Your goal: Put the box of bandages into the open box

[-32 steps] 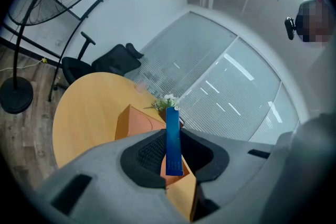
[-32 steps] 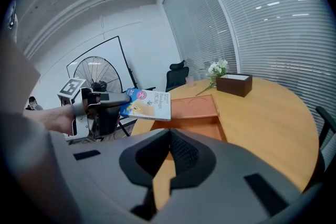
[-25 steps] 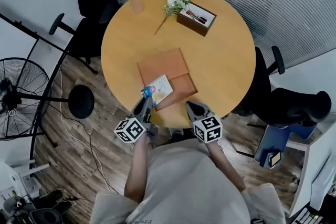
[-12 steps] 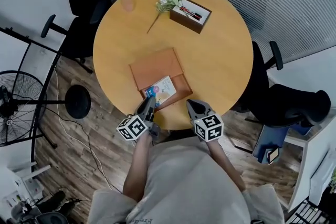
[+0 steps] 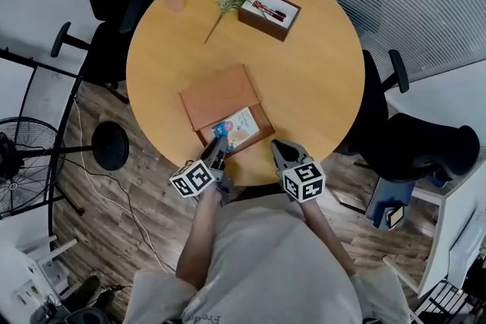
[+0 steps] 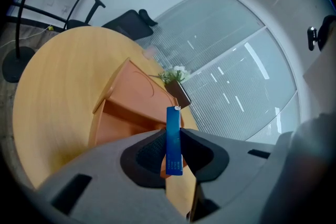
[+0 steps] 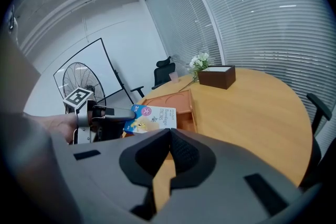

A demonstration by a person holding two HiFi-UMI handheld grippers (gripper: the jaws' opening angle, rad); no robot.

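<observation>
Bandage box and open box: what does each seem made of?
Bandage box: thin cardboard, lightly glossy, going by its flat panels and colour printing. Open box: matte orange-brown, probably leatherette-covered board; the surface is smooth and uniform, without visible grain, so that is uncertain.

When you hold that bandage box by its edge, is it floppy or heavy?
Probably stiff: the box of bandages sticks out straight though the left gripper pinches only one end. Likely light, since that small grip carries it over the open box. Thin card might dent if squeezed.
</observation>
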